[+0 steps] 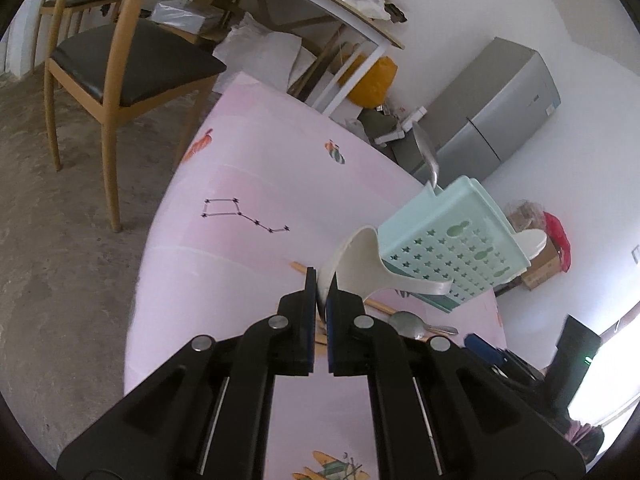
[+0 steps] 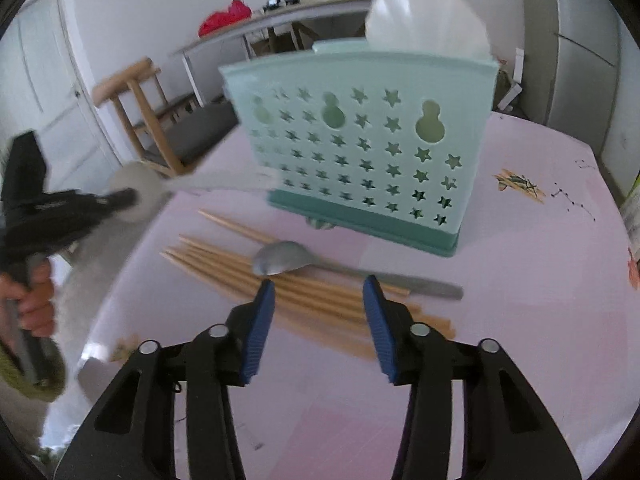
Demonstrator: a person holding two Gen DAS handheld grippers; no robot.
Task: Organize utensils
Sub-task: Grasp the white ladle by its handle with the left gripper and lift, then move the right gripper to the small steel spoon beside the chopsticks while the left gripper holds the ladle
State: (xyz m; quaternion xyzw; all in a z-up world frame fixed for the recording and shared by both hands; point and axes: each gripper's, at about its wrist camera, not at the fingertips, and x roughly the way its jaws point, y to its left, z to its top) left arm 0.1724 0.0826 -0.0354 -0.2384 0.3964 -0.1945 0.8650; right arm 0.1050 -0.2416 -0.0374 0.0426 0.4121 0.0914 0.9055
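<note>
Utensils lie on a pink tablecloth (image 2: 520, 280) next to a mint-green holder (image 2: 360, 148) with star-shaped holes, which stands upright on the table. A white spoon bowl (image 2: 428, 20) sticks up out of the top of the holder at its far side, and in the left wrist view a metal spoon (image 1: 426, 152) pokes up from it too. In front of the holder a bunch of wooden chopsticks (image 2: 280, 280) lies flat, and a metal spoon (image 2: 288, 262) rests across them with its handle pointing right. The right gripper (image 2: 319, 286) hangs just above the chopsticks with its blue pads about half apart, and nothing is between them. The left gripper (image 1: 322, 280) is squeezed shut on the bowl end of a white plastic ladle-like spoon (image 1: 360, 256), holding it up off the table; its handle reaches toward the bottom of the holder. In the right wrist view this white spoon looks blurry at the left, and a hand (image 2: 34, 296) grips the black handle of the left gripper there. A wooden chair (image 1: 120, 64) stands on the gray floor beyond the table.
</note>
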